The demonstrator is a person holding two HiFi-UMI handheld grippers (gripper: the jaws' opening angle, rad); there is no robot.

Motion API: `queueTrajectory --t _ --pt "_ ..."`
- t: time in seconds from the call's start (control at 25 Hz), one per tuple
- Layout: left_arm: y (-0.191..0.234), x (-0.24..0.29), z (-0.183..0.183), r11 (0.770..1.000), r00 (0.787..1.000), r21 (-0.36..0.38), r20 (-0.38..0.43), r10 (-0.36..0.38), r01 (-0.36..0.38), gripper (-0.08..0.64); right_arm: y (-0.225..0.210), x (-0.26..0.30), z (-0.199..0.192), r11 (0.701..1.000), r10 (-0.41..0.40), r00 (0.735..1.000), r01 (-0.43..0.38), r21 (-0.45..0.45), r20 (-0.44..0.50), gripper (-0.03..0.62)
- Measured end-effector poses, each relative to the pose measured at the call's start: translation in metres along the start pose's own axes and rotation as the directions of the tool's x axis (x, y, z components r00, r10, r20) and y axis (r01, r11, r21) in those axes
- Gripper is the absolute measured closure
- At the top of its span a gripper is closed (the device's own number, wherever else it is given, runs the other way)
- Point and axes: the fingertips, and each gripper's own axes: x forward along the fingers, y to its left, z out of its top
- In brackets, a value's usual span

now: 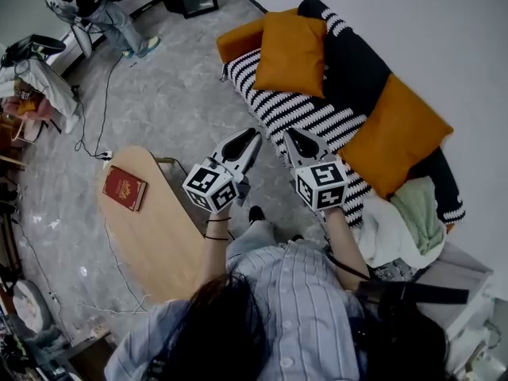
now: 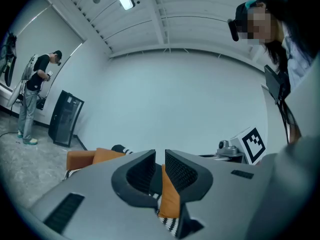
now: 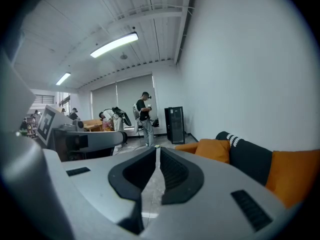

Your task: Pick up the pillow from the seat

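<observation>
Head view has my left claw [image 1: 251, 139] and right claw [image 1: 290, 136] side by side, pointing at the near edge of the black-and-white striped sofa seat [image 1: 274, 105]. Both are pinched shut with nothing between the jaws. One plump orange square pillow [image 1: 290, 51] leans at the sofa's far left end, a second orange pillow [image 1: 397, 137] sits further right; I touch neither. A red book [image 1: 125, 187] lies on the oval wooden worktop [image 1: 163, 236] at my left.
</observation>
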Motion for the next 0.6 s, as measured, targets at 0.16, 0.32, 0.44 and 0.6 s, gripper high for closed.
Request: queueTrajectory --t 0.16,0.32,0.44,0.6 --pt "0.029 0.002 0.009 1.0 1.0 0.0 -0.008 -0.022 0.022 0.502 0.006 0.029 0.006 1.0 -0.017 1.0 0.017 0.004 -0.003 0.554" --pt "0.054 0.001 0.02 0.999 0.999 0.005 -0.006 -0.037 0.037 0.502 0.013 0.053 0.014 1.0 -0.029 1.0 0.029 0.012 0.001 0.554" --pt "0.069 0.0 0.025 0.999 0.999 0.01 -0.01 -0.053 0.053 0.502 0.016 0.069 0.016 0.999 -0.041 0.999 0.041 0.022 0.002 0.554" --pt "0.085 -0.001 0.028 0.997 0.997 0.009 -0.019 -0.077 0.077 0.502 0.022 0.089 0.017 0.998 -0.053 0.999 0.052 0.035 0.005 0.554"
